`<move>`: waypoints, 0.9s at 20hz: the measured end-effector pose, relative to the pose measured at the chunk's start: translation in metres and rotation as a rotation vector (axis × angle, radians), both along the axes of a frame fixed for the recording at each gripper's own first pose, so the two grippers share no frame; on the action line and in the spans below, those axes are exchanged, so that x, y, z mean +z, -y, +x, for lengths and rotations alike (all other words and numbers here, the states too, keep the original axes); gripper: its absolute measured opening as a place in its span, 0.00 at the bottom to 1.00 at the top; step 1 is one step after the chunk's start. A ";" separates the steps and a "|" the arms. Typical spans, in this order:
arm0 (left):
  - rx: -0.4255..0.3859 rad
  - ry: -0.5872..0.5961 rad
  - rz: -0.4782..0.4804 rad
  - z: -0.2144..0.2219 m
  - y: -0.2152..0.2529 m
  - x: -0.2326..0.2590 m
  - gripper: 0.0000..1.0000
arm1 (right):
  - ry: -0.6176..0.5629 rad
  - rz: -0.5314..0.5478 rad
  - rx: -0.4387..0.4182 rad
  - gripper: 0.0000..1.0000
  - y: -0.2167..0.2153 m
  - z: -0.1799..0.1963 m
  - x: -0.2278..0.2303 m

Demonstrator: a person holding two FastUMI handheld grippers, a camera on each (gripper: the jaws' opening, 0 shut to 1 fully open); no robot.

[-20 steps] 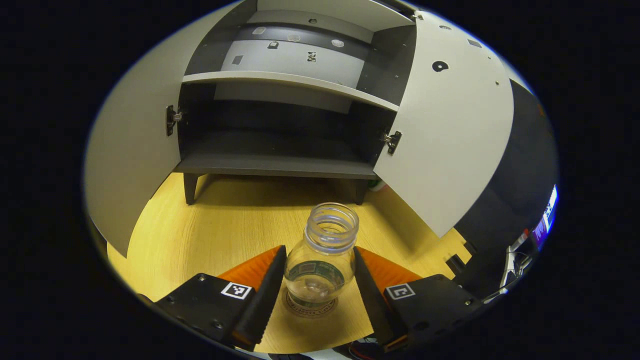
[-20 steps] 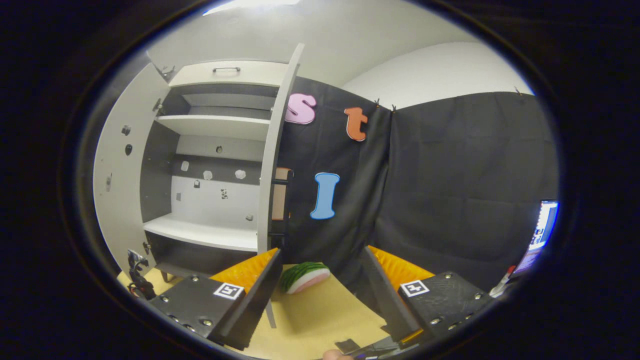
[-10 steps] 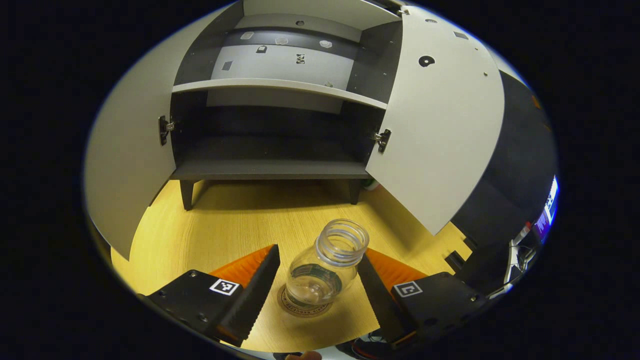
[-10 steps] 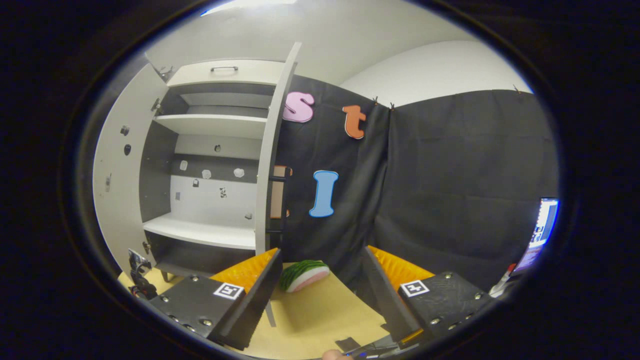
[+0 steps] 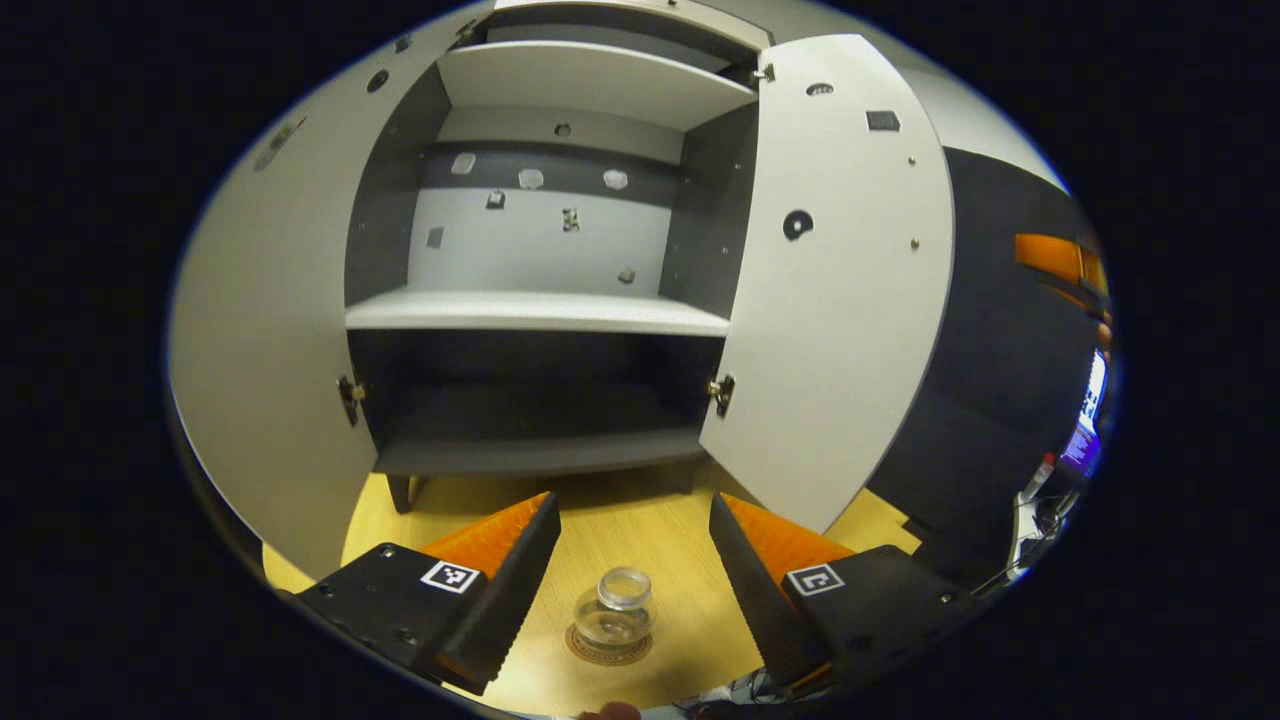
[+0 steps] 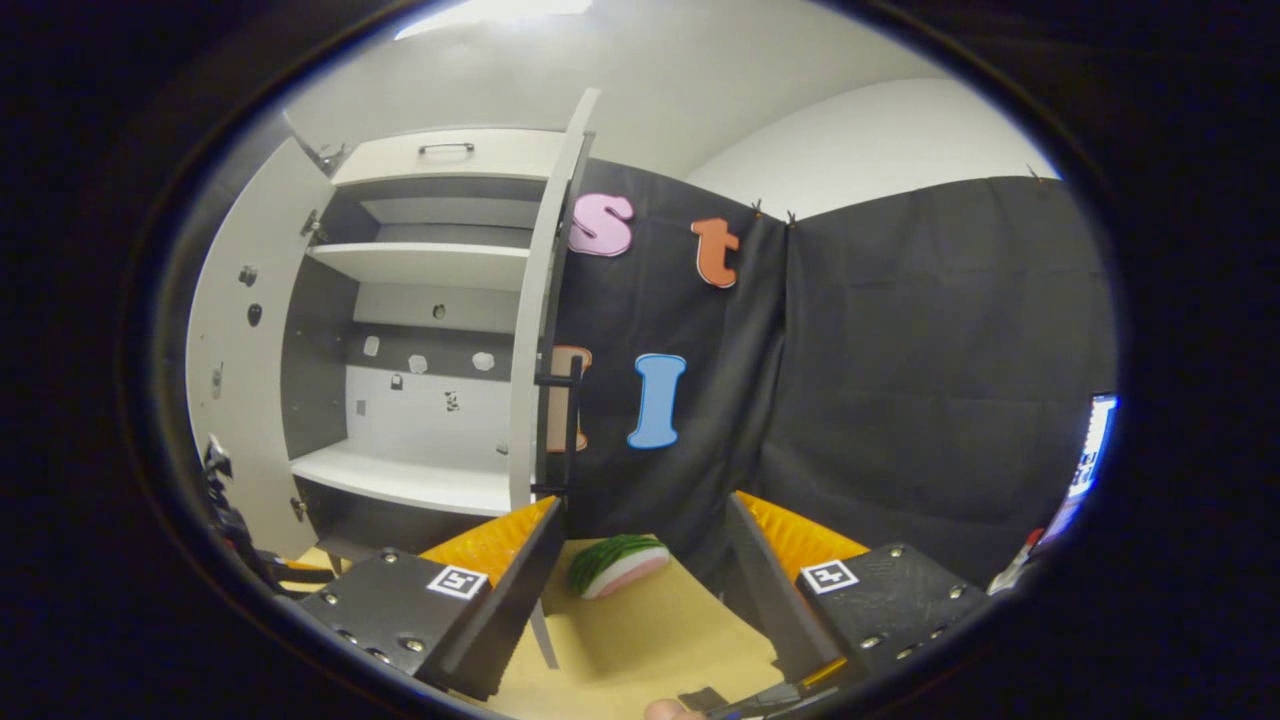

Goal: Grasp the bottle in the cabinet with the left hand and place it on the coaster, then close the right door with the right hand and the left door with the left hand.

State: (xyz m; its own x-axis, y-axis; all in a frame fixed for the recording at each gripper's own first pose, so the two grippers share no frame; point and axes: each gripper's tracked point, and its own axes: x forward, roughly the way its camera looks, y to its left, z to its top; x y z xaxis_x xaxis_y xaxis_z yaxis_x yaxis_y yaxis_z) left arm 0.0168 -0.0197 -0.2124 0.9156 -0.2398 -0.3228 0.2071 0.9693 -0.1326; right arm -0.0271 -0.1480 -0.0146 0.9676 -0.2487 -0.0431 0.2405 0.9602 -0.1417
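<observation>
Both cabinet (image 5: 540, 300) doors are seen swung wide; a watermelon slice (image 6: 615, 563) lies at 6 o'clock. The clear, uncapped bottle (image 5: 613, 612) stands on the coaster (image 5: 606, 647). Both grippers (image 5: 630, 560) (image 6: 645, 570) are spread wide, empty.

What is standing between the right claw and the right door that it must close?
Nothing visible is. In the right gripper view the open right claw looks past a watermelon slice on the table; the right door stands edge-on, up and to its left, and the slice lies low on the table, below the door's edge.
</observation>
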 end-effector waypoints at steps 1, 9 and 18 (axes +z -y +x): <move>0.016 0.020 -0.007 0.001 -0.004 0.017 0.96 | 0.017 -0.003 0.016 0.98 -0.002 0.007 0.007; 0.184 0.132 -0.033 -0.021 -0.058 0.119 0.95 | 0.113 0.027 0.125 0.96 -0.012 0.073 0.056; 0.284 0.176 -0.020 -0.049 -0.081 0.145 0.95 | 0.072 0.081 0.338 0.96 -0.050 0.087 0.053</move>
